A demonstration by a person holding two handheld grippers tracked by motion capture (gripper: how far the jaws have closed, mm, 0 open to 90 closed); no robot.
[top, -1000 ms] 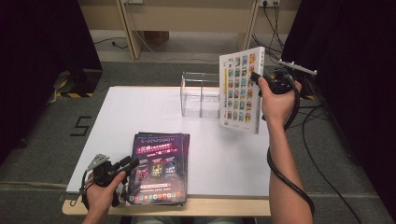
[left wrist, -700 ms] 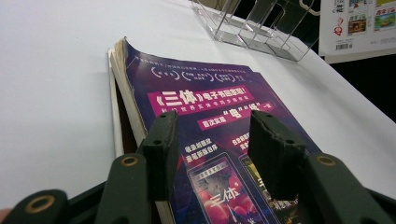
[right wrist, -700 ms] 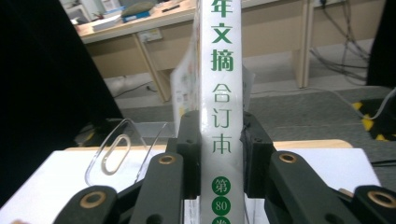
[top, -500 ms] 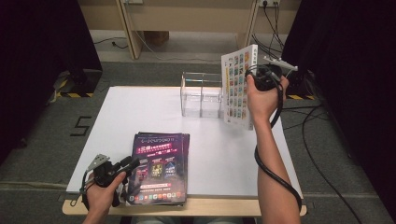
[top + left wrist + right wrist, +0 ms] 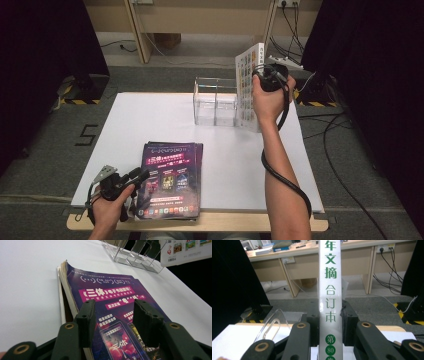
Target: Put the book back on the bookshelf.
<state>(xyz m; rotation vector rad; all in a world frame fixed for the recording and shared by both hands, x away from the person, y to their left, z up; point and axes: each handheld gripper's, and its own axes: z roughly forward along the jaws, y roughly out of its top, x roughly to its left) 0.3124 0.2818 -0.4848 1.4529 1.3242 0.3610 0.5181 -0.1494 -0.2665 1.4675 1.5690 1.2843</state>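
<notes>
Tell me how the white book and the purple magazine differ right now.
The white book stands upright in the air beside the clear rack; the purple magazine lies flat on the table. The white book is clamped by its spine in the right gripper; the purple magazine lies under the left gripper, whose jaws stand apart over its cover. Both bear Chinese print.

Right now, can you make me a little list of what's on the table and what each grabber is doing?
table: white table
clear rack: clear plastic rack at the far side, compartments look empty
white book: white book held upright beside the rack
right gripper: right gripper clamped on the white book's spine
purple magazines: purple magazines stacked flat at the near edge
left gripper: left gripper jaws open over the stack's near corner
</notes>
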